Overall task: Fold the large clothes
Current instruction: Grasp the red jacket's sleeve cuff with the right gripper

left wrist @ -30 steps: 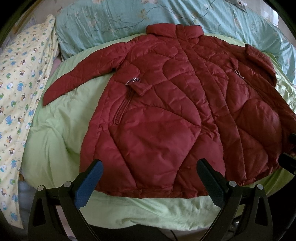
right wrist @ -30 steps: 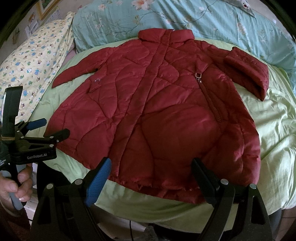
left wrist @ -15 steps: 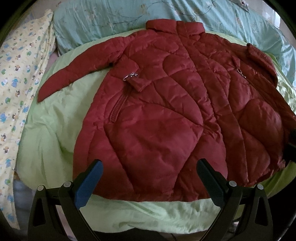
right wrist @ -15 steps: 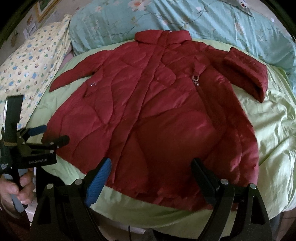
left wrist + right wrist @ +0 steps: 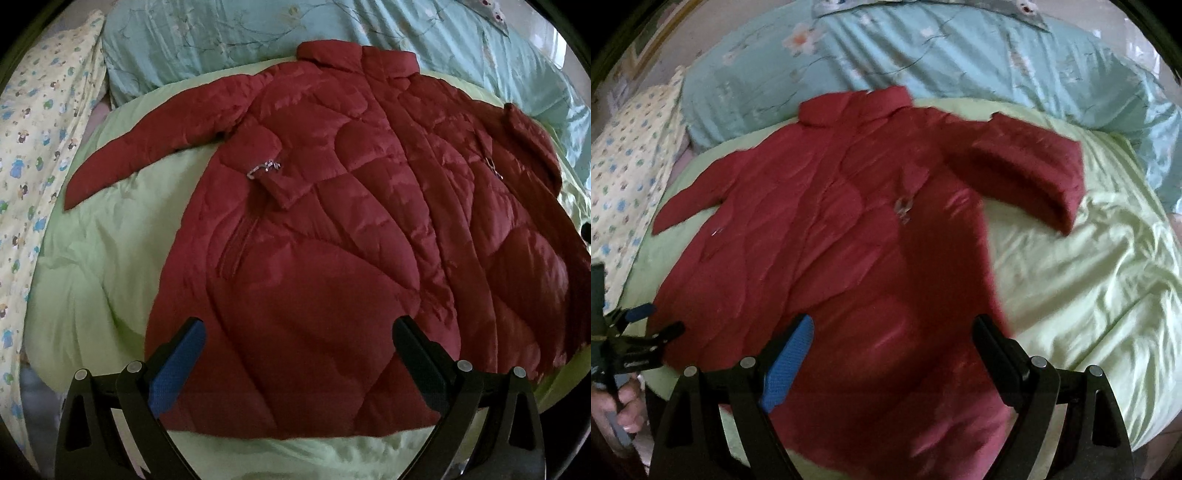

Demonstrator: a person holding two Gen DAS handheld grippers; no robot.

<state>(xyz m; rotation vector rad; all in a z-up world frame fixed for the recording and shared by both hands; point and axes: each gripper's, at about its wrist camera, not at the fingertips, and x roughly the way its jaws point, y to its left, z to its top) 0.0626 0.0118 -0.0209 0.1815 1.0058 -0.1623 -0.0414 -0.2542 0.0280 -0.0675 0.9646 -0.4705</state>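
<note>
Now both tongs (image 5: 295, 354) (image 5: 892, 350) gape wide over puffy quilted red coat (image 5: 332, 240).

Lighting, my two views: dim, soft daylight; fisheye edges bent and black; right view motion-blurred, left view sharp.

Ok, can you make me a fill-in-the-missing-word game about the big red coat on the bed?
1. The coat is the colour ____.
2. It lies on a light ____ quilt.
3. The jaws of the left gripper are ____.
4. The coat's collar points toward the ____ floral pillow.

Missing words: red, green, open, blue
</note>
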